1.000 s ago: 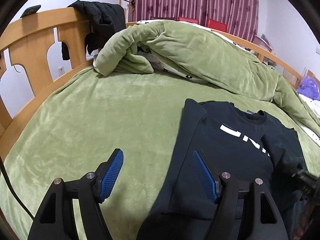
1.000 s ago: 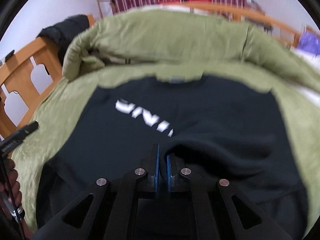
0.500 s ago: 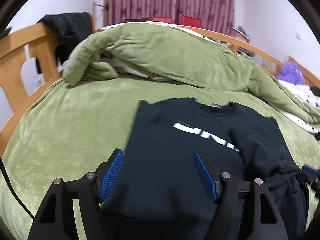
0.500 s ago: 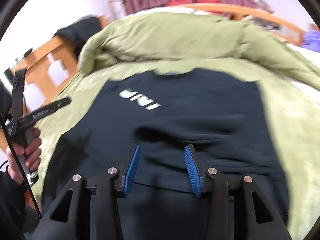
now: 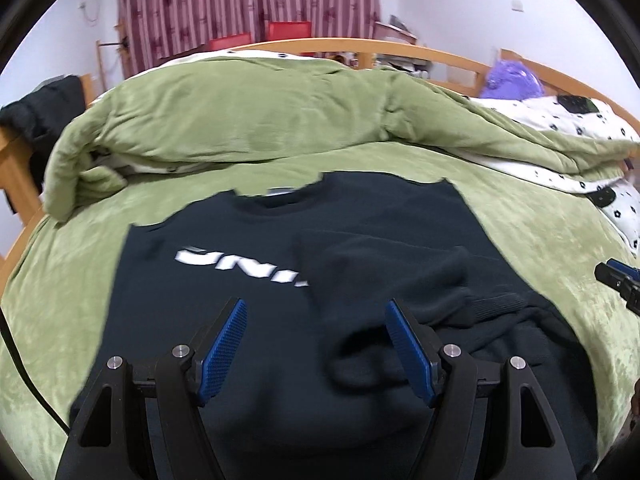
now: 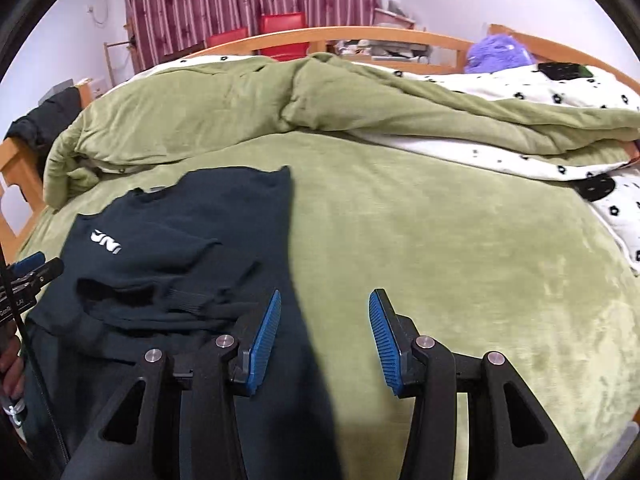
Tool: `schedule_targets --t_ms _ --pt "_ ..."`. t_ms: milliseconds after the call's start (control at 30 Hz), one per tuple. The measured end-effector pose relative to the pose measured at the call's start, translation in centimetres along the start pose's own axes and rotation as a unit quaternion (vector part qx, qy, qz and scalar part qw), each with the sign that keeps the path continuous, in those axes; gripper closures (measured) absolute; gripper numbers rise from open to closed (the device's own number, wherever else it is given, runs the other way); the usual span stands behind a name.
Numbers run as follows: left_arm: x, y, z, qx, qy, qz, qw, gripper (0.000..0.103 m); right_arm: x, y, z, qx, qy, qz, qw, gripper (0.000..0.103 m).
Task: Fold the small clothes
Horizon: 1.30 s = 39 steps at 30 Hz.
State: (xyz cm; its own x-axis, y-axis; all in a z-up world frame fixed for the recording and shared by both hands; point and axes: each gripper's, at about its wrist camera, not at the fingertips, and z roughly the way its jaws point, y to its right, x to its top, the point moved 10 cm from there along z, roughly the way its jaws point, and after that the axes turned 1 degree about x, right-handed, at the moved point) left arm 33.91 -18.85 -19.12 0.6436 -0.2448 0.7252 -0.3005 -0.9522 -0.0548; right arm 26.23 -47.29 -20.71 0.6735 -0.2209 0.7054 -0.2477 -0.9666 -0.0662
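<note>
Hovering both my left gripper [image 5: 316, 344] and right gripper [image 6: 324, 334] with jaws apart and empty, I risk snagging the loose sleeve [image 5: 400, 280] bunched mid-frame on the black sweatshirt [image 5: 208, 320], undoing that fold.

Evenly and softly lit from overhead, with only faint shadows under the black sweatshirt [image 5: 280, 280] and along folds of the green duvet [image 5: 260, 112]. Strongly bowed by the fisheye lens, ringed by dark vignette corners, curving the bed rail [image 6: 360, 34]. Slightly smeared by motion blur in the left wrist view, sharper in the right.
</note>
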Motion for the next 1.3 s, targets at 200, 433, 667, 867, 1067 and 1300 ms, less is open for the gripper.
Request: schedule_targets --t_ms 200,433,667,867,1067,1300 --pt "0.4 6.0 0.9 -0.023 -0.006 0.028 0.9993 0.033 -0.6 3.3 -0.5 -0.01 0.004 0.015 1.0 0.057" --pt "-0.3 9.9 2.4 -0.054 -0.025 0.039 0.9974 0.033 -0.8 5.7 -0.9 -0.004 0.006 0.048 0.999 0.057" --pt "-0.2 13.1 3.3 -0.093 -0.032 0.043 0.9943 0.033 -0.8 5.7 -0.8 0.0 0.008 0.052 0.999 0.057" --pt "-0.4 15.2 4.6 -0.106 -0.043 0.047 0.9923 0.033 -0.8 5.3 -0.3 0.001 0.004 0.05 0.999 0.057" --pt "-1.5 16.6 6.6 -0.104 -0.06 0.05 0.9915 0.033 -0.9 5.9 -0.2 -0.003 0.003 0.054 0.999 0.057" --pt "-2.9 17.5 8.1 -0.083 -0.072 0.073 0.9913 0.042 -0.9 6.6 -0.1 -0.002 0.001 0.071 0.997 0.057"
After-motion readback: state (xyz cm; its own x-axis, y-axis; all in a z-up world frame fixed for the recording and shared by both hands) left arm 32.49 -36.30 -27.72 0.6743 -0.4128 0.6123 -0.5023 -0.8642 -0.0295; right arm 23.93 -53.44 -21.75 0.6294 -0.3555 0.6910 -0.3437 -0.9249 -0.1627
